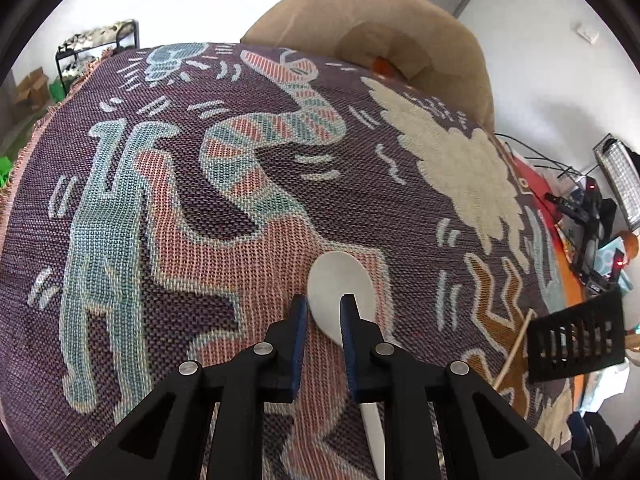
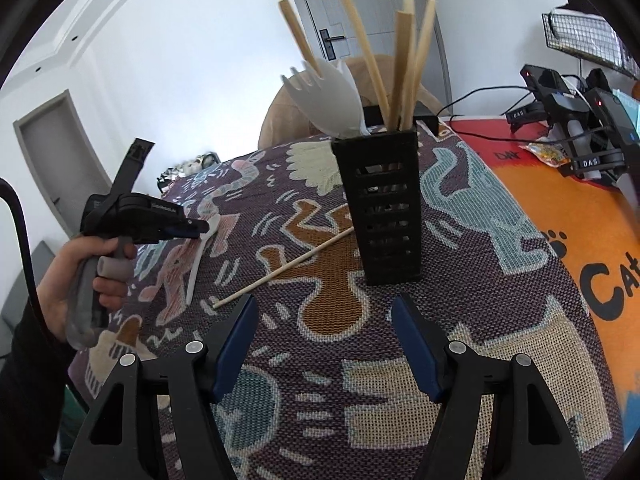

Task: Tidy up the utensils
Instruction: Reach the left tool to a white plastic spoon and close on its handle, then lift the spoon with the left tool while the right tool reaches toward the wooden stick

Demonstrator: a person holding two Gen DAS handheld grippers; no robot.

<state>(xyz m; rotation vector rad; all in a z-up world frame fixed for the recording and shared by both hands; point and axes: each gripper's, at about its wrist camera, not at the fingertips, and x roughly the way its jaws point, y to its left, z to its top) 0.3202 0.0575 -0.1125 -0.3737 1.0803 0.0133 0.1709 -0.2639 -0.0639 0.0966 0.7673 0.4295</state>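
Black slotted plastic utensil holder (image 2: 384, 204): upright on woven cloth, already stocked.
White plastic spoon (image 1: 340, 292): flat on cloth, light, stiff, slippery; grip at neck.
Left gripper (image 1: 324, 314): jaws parted, straddling spoon bowl, nothing held.
Right gripper (image 2: 324, 344): wide apart, empty.
Thin wooden chopstick (image 2: 280, 270): loose beside holder.

White spoon (image 1: 340, 284); black slotted holder (image 2: 380, 204); purple woven cloth (image 1: 160, 208), teal, salmon figures.

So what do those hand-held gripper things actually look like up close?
Each hand-held gripper is black plastic with silver pivot pins and blue fingertip pads. The left one has a grey pistol grip, a black cable trailing off, and is held by a bare hand in a dark sleeve.
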